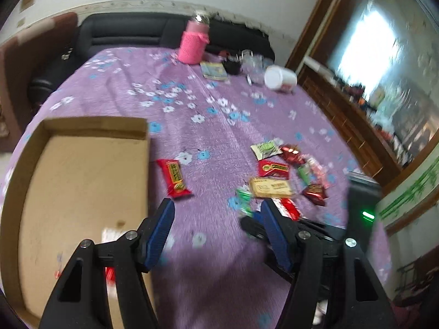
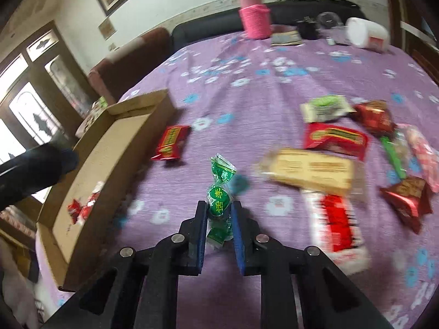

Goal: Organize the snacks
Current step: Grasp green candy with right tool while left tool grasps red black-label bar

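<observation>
My right gripper [image 2: 219,205] is shut on a green wrapped candy [image 2: 221,192], whose twisted end sticks out ahead of the blue pads just above the purple flowered cloth [image 2: 247,96]. My left gripper [image 1: 218,204] hangs open over the cloth with nothing between its fingers, between the cardboard box [image 1: 96,126] on its left and the snack pile on its right. The pile holds a beige cracker pack [image 1: 271,187], a red packet [image 1: 273,169] and a green-white packet [image 1: 266,149]. A red bar [image 1: 173,178] lies beside the box. A red-and-white snack [image 2: 82,205] lies inside the box [image 2: 131,126].
At the far end of the table stand a pink bottle [image 1: 192,44], a tipped white jar [image 1: 279,78], a glass and a booklet. A dark sofa runs behind the table, and a wooden cabinet stands to the right.
</observation>
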